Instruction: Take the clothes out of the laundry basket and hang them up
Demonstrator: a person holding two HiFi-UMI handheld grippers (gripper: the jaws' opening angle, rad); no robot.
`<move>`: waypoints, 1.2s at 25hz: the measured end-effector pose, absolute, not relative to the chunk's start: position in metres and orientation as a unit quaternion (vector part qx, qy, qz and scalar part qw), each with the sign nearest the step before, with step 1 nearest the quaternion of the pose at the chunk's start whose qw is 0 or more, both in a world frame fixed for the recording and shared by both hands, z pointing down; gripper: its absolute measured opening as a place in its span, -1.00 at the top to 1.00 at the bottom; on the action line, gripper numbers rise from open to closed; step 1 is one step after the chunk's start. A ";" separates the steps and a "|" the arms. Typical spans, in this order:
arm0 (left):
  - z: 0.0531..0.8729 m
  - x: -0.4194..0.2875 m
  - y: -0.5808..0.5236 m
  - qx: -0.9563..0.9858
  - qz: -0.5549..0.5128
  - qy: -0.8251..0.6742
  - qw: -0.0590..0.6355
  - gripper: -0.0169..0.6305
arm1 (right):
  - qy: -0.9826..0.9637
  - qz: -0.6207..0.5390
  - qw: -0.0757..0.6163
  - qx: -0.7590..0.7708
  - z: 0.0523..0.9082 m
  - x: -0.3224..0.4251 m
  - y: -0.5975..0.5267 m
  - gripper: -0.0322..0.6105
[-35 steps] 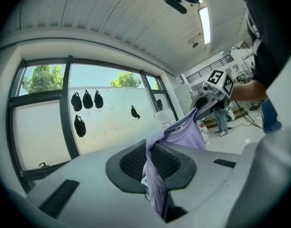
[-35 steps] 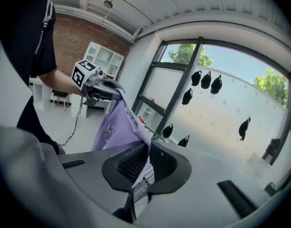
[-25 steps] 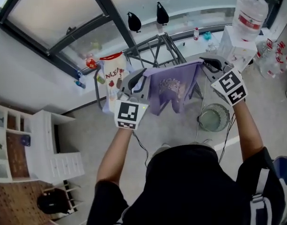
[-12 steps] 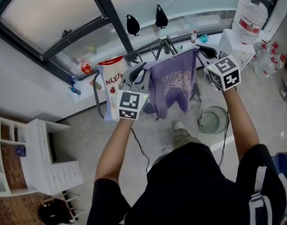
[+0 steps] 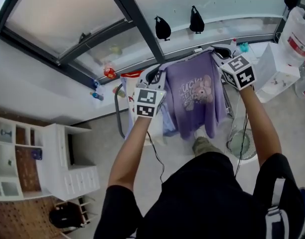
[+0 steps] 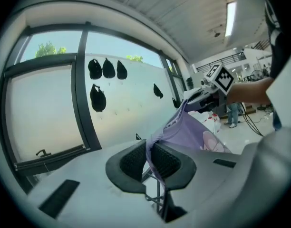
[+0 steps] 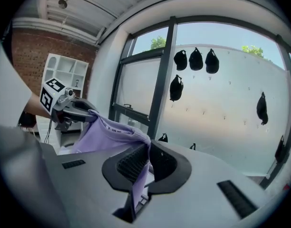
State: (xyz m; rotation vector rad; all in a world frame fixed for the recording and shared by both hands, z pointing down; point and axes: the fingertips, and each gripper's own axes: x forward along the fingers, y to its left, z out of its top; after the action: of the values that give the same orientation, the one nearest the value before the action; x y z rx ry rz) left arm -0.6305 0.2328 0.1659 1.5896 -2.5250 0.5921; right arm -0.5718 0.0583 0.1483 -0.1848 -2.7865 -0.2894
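Observation:
A lilac T-shirt [image 5: 197, 96] with a pink printed figure hangs spread between my two grippers, held up in front of the window. My left gripper [image 5: 156, 75] is shut on the shirt's left shoulder [image 6: 160, 137], the cloth pinched between its black pads. My right gripper [image 5: 218, 50] is shut on the other shoulder [image 7: 138, 141]. In each gripper view the other gripper shows at the far end of the stretched cloth. The grey drying rack [image 5: 232, 108] is mostly hidden behind the shirt. No laundry basket is in view.
Big window with dark frame bars [image 5: 137, 21] straight ahead; black caps [image 5: 163, 28] hang outside. A white garment with red print [image 5: 128, 83] hangs at the left. White drawer unit [image 5: 68, 158] at the left, floor fan [image 5: 242, 146] and water bottle [image 5: 302, 31] at the right.
Both grippers have carried the shirt forward toward the window, and it now hangs flatter and wider. The view has shifted with the person's step forward. Both grips are unchanged.

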 end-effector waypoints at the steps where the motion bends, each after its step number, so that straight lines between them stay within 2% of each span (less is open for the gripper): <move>1: 0.177 -0.649 0.227 0.515 0.205 -0.830 0.062 0.87 | -0.977 -0.104 0.172 -0.074 0.159 -0.589 0.053 0.86; 5: 0.224 -0.703 0.206 0.490 0.258 -0.827 0.093 0.87 | -0.968 -0.101 0.204 -0.106 0.209 -0.646 0.032 0.86; 13: 0.319 -0.781 0.189 0.448 0.209 -0.844 0.207 0.87 | -0.953 -0.082 0.256 -0.137 0.301 -0.728 0.012 0.86; 23: 0.402 -0.852 0.170 0.421 0.231 -0.833 0.274 0.87 | -0.929 -0.070 0.325 -0.159 0.396 -0.807 -0.008 0.86; 30: 0.460 -0.882 0.153 0.421 0.251 -0.818 0.301 0.87 | -0.915 -0.077 0.372 -0.136 0.451 -0.828 -0.027 0.86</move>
State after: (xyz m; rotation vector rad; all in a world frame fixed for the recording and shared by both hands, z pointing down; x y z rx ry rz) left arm -0.8817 0.1525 0.4603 1.1181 -2.1691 0.6662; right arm -0.8280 -0.0270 0.4507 -0.3480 -2.3446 -0.1972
